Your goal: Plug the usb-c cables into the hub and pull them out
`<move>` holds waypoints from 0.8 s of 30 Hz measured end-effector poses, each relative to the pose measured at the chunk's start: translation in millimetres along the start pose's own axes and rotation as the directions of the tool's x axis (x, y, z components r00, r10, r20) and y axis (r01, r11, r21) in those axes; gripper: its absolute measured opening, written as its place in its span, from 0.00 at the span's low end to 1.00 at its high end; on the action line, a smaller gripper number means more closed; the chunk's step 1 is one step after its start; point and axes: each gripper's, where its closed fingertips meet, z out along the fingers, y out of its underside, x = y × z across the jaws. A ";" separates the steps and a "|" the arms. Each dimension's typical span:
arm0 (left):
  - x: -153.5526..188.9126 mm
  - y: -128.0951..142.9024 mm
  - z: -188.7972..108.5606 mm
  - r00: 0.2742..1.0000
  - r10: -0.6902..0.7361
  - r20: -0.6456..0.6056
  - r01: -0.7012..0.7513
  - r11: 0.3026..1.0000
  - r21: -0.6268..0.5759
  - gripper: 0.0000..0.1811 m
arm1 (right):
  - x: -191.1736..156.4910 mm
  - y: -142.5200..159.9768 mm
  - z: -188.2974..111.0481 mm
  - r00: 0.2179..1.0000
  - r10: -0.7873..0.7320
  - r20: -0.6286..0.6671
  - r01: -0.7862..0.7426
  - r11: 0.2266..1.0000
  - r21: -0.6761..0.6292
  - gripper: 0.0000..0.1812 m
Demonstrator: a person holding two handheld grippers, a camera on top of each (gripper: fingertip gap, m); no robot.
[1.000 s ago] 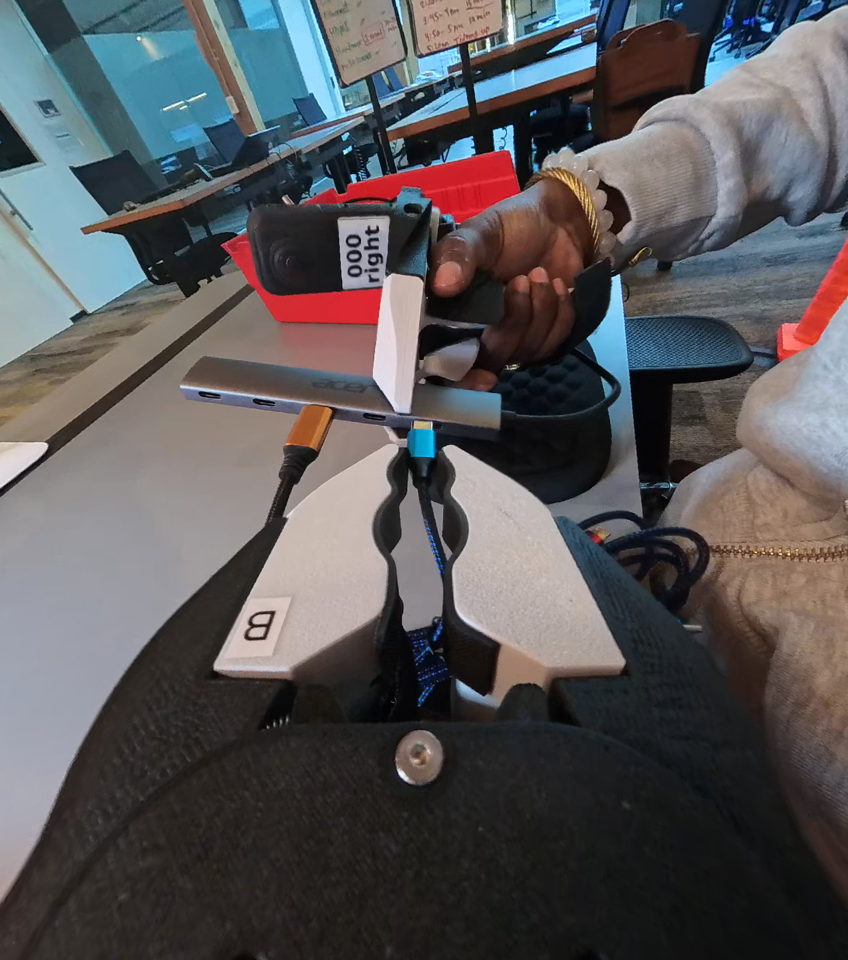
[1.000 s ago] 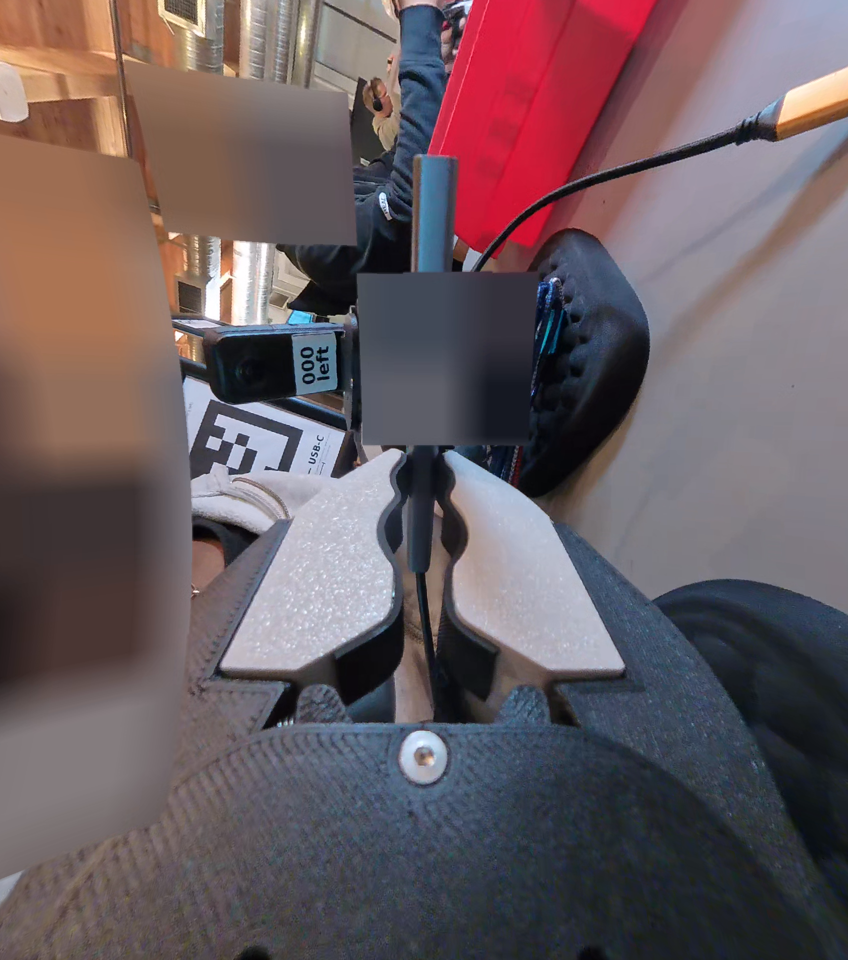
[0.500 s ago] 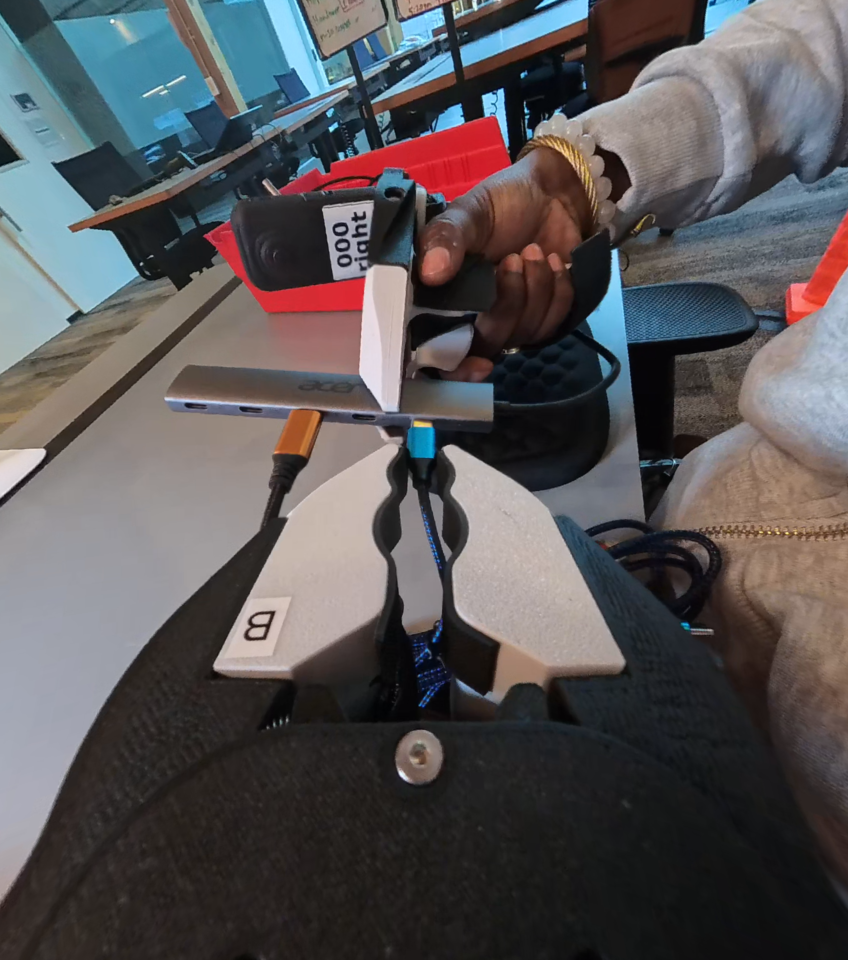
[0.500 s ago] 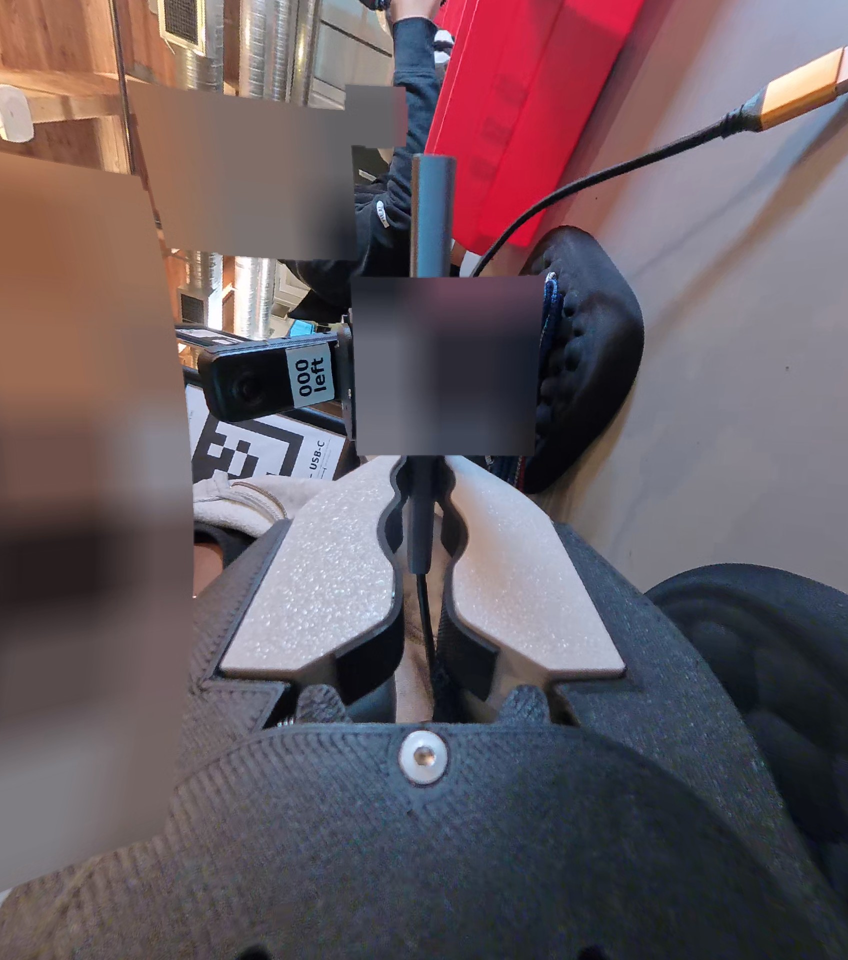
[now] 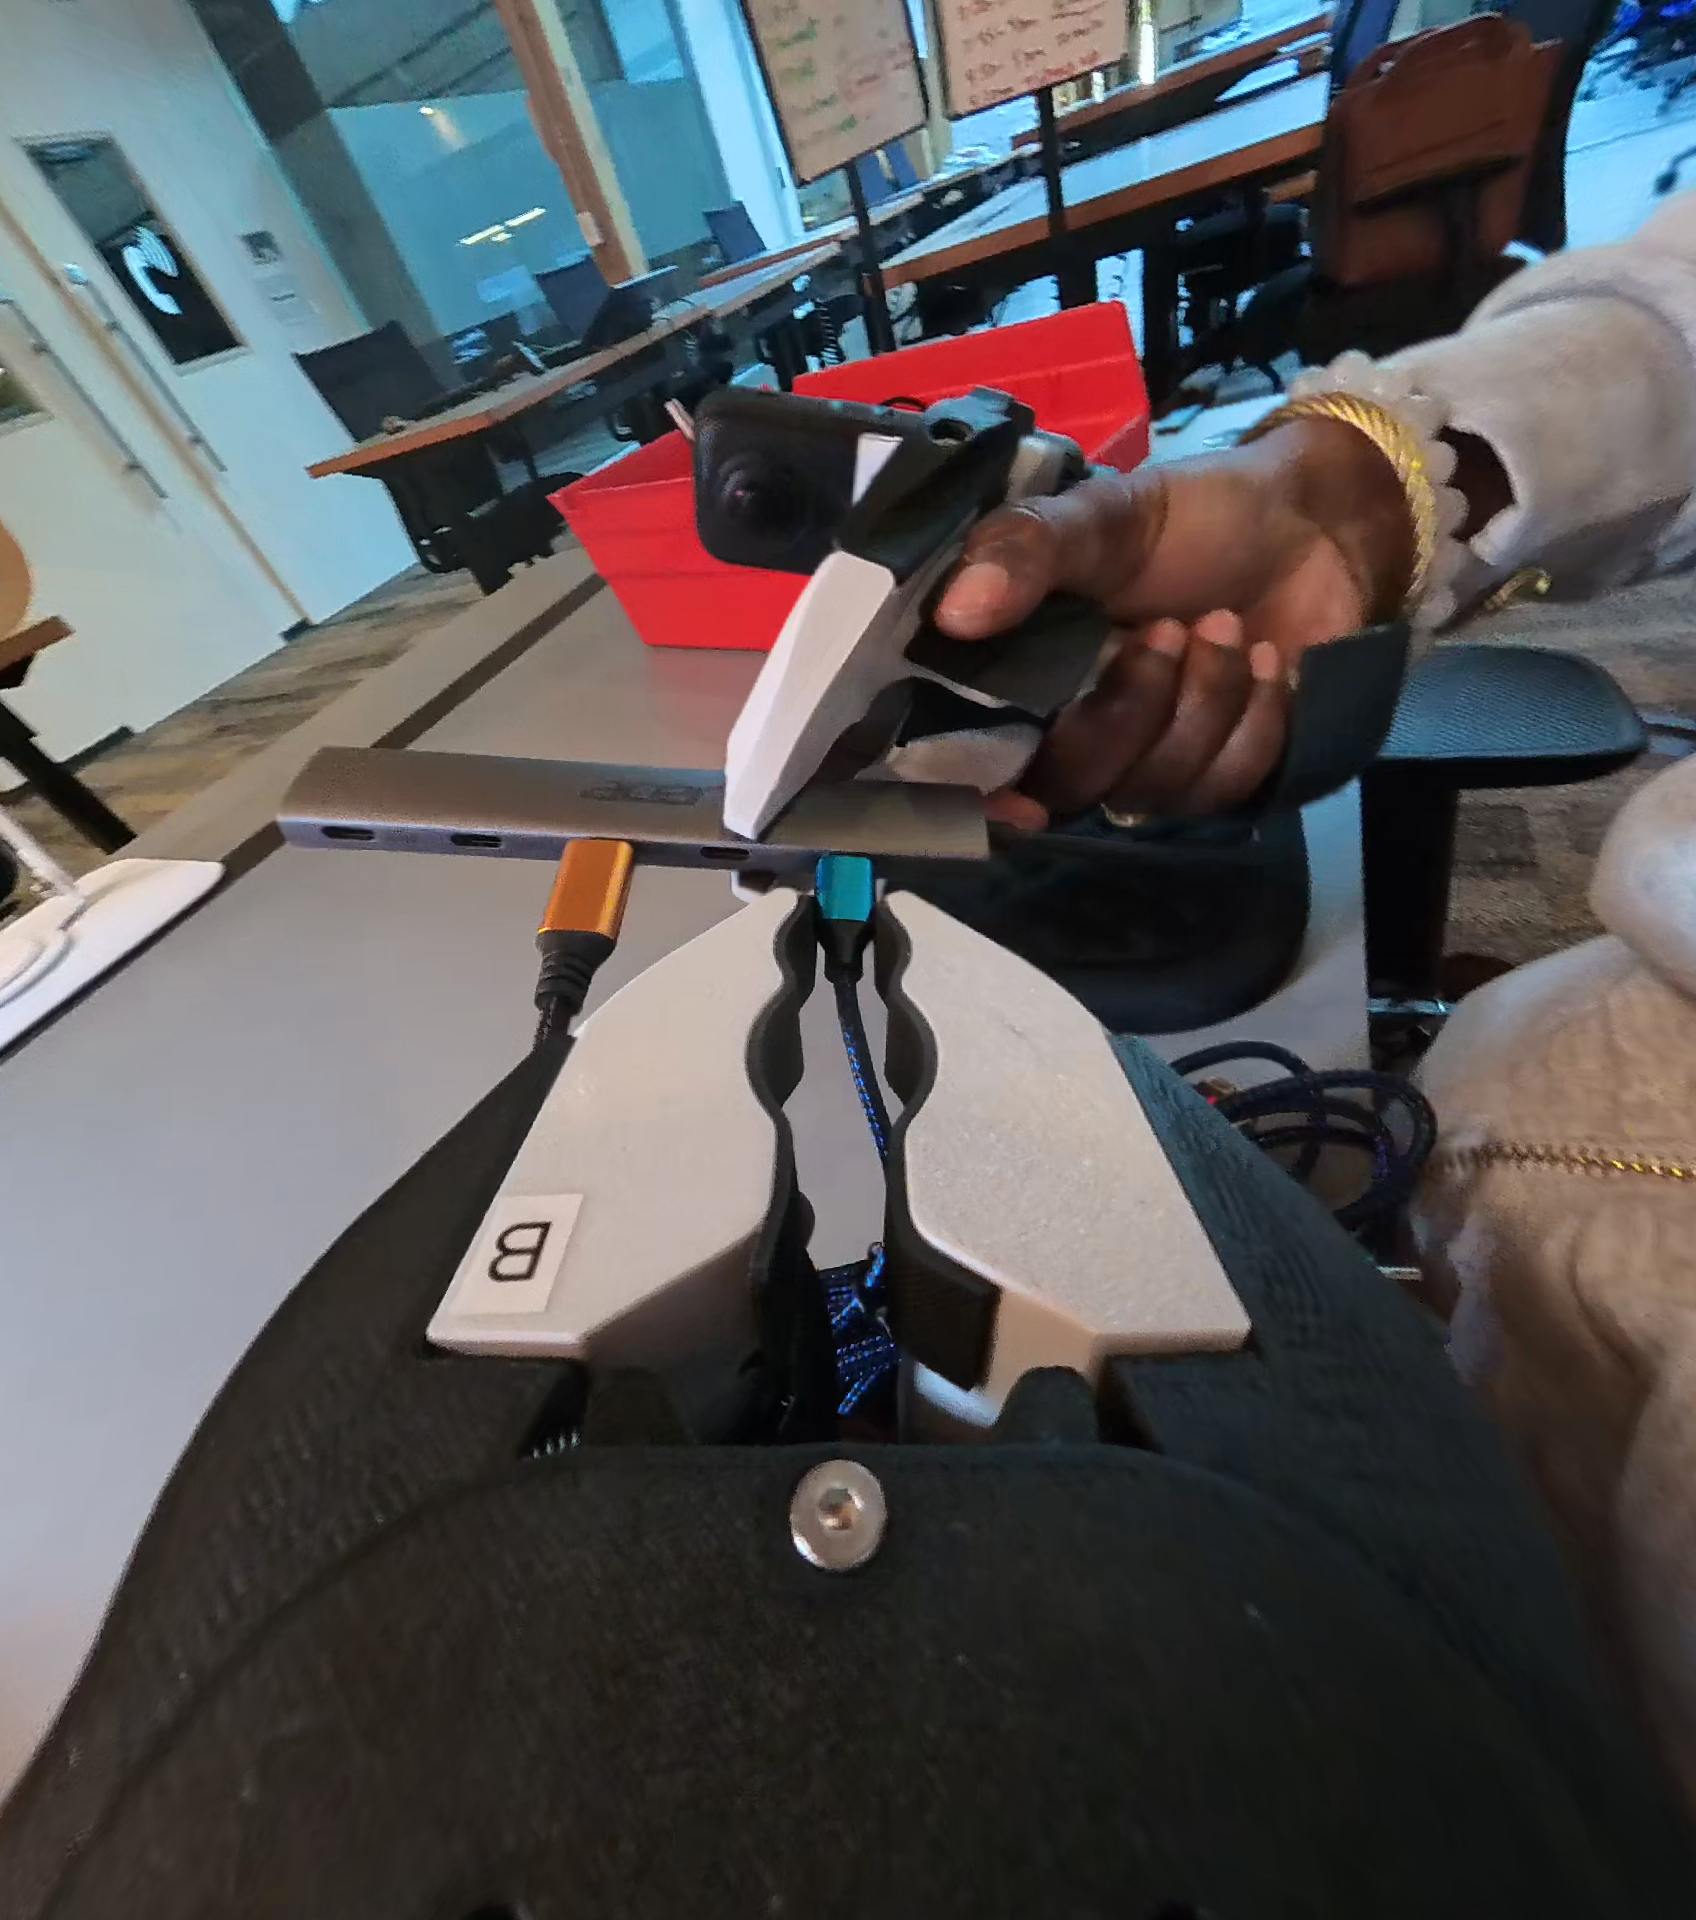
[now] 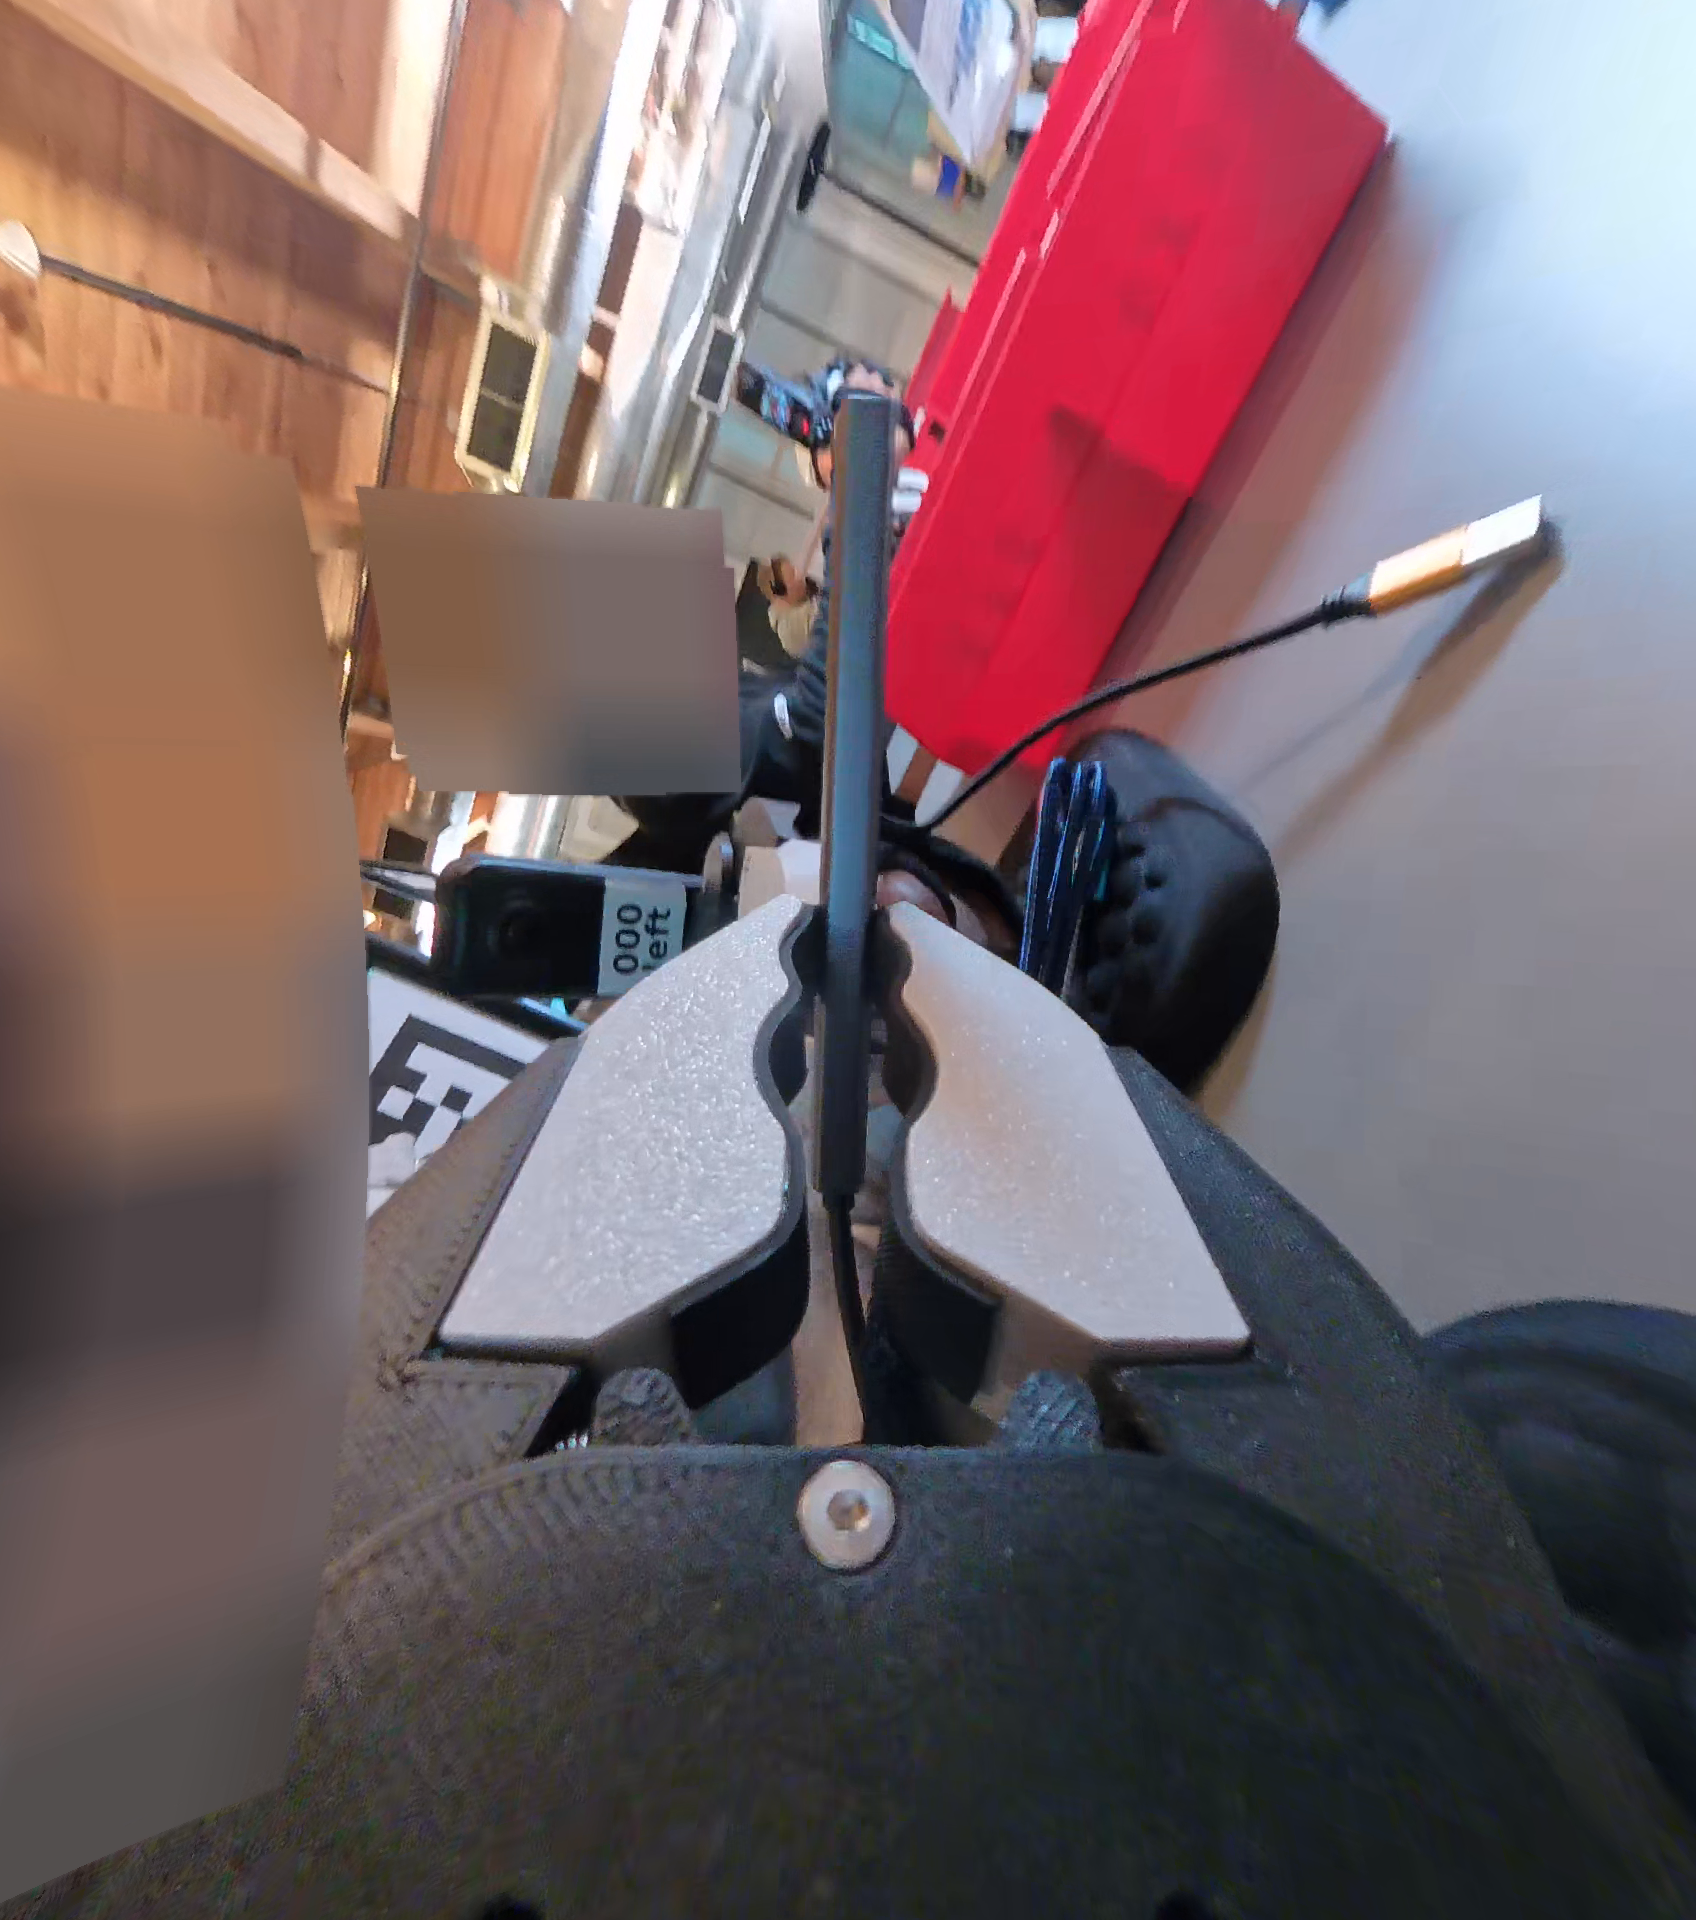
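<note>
Left gripper (image 5: 839,914): jaws closed on the blue braided cable (image 5: 865,1081) just behind its teal plug (image 5: 842,888). The plug sits at the jaw tips with its nose against the near edge of the hub (image 5: 553,795); whether it is fully seated cannot be told.

Right gripper (image 6: 846,925): jaws clamped on the hub, seen edge-on in the right wrist view as a thin dark bar (image 6: 854,727) standing up between the two fingers, its own black lead running back through the gap. In the left wrist view this gripper (image 5: 771,821) pinches the right part of the hub from above, held by a hand (image 5: 1166,644) in a grey sleeve, with a gold bracelet at the wrist.

Count of cables at the hub: two. The second, the orange-plug cable (image 5: 586,894), meets the hub edge to the left of the teal one; its far end, an orange connector (image 6: 1446,556), lies free on the grey table (image 5: 200,1091). Open ports visible on the near edge: three, two left of the orange plug and one between the plugs.

Containers: one red bin (image 5: 688,551) on the table beyond the hub; its contents are not visible from either view. One black dimpled round object (image 6: 1187,894) sits near it, with loops of blue cable beside it. A further coil of dark blue cable (image 5: 1322,1132) lies at the table's right edge.

At the far left, one white pad (image 5: 44,956) on the table.
</note>
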 end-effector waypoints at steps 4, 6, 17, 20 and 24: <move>-8.0 -4.6 -1.1 0.997 -0.016 0.070 0.014 0.999 0.031 0.06 | -3.0 -8.6 4.9 1.000 -0.025 0.013 0.024 0.996 0.089 0.05; -11.3 -4.9 0.2 0.994 -0.006 0.114 0.003 1.000 0.028 0.06 | -2.7 -12.5 5.9 0.999 -0.047 0.000 0.046 0.991 0.123 0.05; -17.6 -9.2 0.5 0.982 0.011 0.188 -0.023 0.998 0.065 0.06 | -6.5 -18.0 10.7 0.995 -0.105 -0.005 0.104 0.981 0.165 0.05; -17.3 -9.6 0.5 0.980 0.027 0.195 -0.040 0.997 0.063 0.06 | -7.3 -17.9 10.3 0.993 -0.121 -0.014 0.122 0.976 0.178 0.05; -18.3 -9.8 1.6 0.976 0.044 0.213 -0.057 0.997 0.057 0.06 | -8.2 -19.0 10.1 0.992 -0.125 -0.005 0.123 0.973 0.196 0.05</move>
